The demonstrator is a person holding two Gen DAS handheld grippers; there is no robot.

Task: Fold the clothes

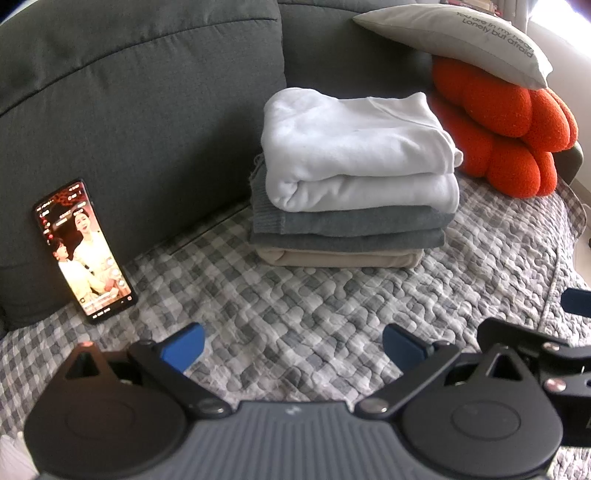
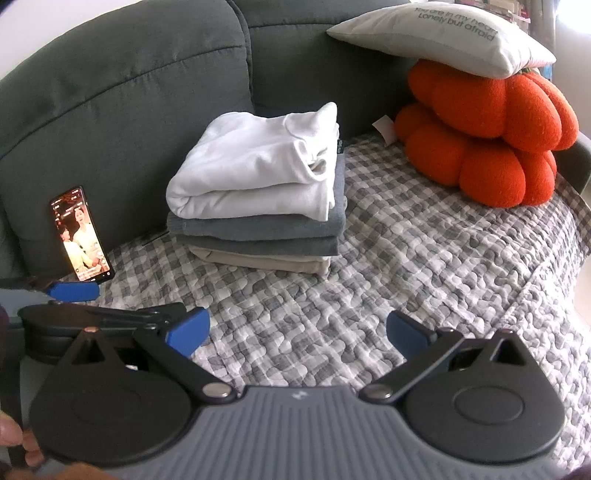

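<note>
- The beige folded garment [image 1: 340,258] at the bottom of the stack shows only its front edge; the two grey knits [image 1: 347,229] above cover the rest.
- The lit smartphone [image 1: 84,254] leaning on the dark grey sofa back [image 1: 140,110] carries on-screen text too small to read.
- The right gripper [image 1: 554,325] in the left wrist view is cut by the picture's right edge.
- Fingertips of a hand [image 2: 14,439] show at the lower left corner of the right wrist view, the rest out of frame.
- Shelved items [image 2: 495,7] behind the pale grey printed pillow [image 2: 443,37] are blurred.

A lit phone [image 1: 84,251] leans on the grey sofa [image 1: 147,110]; a cream pillow [image 1: 454,37] tops orange cushions [image 1: 509,129].
</note>
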